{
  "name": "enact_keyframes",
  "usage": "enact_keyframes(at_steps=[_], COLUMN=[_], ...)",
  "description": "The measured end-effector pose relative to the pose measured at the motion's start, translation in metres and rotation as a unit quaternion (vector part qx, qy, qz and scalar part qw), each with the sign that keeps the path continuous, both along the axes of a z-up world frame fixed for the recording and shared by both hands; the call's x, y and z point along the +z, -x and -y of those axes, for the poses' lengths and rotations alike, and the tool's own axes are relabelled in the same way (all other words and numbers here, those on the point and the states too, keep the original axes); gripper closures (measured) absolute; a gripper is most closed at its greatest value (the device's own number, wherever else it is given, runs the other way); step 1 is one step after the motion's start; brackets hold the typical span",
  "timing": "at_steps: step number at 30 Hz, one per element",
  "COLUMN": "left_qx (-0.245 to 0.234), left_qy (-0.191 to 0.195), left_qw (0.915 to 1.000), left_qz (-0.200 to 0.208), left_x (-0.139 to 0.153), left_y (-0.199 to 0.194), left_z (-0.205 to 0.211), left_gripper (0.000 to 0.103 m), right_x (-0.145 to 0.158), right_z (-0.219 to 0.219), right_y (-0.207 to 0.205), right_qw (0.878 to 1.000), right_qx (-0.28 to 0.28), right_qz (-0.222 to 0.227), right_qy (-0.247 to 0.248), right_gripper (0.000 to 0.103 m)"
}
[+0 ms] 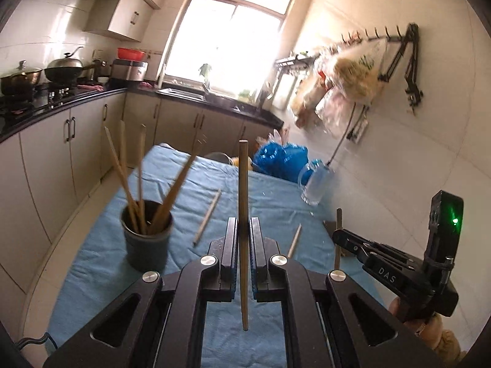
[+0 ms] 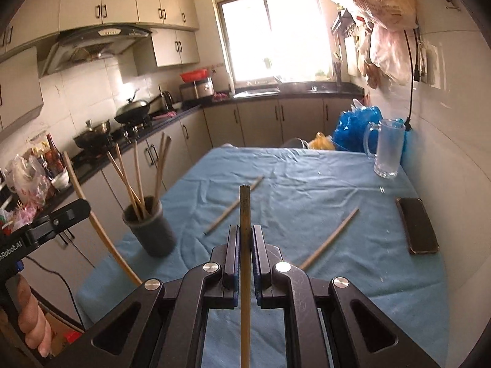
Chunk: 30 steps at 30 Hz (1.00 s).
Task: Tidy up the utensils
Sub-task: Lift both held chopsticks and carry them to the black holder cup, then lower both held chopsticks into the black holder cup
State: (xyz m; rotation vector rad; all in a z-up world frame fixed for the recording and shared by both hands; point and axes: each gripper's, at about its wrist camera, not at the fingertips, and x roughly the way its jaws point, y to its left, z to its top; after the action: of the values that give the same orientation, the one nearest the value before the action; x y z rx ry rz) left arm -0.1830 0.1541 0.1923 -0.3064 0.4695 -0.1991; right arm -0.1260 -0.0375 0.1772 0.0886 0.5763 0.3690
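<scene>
Chopsticks are the story here: each hand has one pinched and lifted above the blue cloth. The left hand-held gripper (image 1: 244,227) is clamped tight on a wooden chopstick (image 1: 243,184), which stands nearly upright between the blue pads, its tip poking well above the jaws and its lower end hanging below them. Over on the other side, the right hand-held gripper (image 2: 245,236) is squeezed shut on a second chopstick (image 2: 244,211), darker and worn at its top end, also held close to upright. From the left wrist view you can see that right tool off at the edge, its stick rising through the clamp. Down on the tabletop (image 2: 307,184), covered by a wrinkled blue cloth, two loose chopsticks remain: one (image 2: 234,204) lying diagonally near the middle, another (image 2: 331,236) angled nearer the right side. A dark grey holder cup (image 2: 148,227) sits near the left edge of the cloth with several chopsticks already standing in it, fanned out at different tilts. Towards the wall, a black phone (image 2: 417,225) lies flat, and a clear glass mug (image 2: 388,150) stands at the far corner, just in front of a blue plastic bag (image 2: 353,128).
</scene>
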Motion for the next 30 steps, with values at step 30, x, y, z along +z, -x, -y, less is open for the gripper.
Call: enact_keyframes(at_steps=[30], left_qx=[0.094], left_qy=[-0.027], left_qw=[0.9949], left_qz=[-0.022], left_x=[0.011], left_y=[-0.116], left_z=[-0.120], left_gripper=[0.097], right_x=[0.048], right_z=[-0.197], right_y=[-0.130], right_qw=[0.984], right_qx=[0.045], right_qz=[0.145], right_qy=[-0.090], right_gripper=[0.095])
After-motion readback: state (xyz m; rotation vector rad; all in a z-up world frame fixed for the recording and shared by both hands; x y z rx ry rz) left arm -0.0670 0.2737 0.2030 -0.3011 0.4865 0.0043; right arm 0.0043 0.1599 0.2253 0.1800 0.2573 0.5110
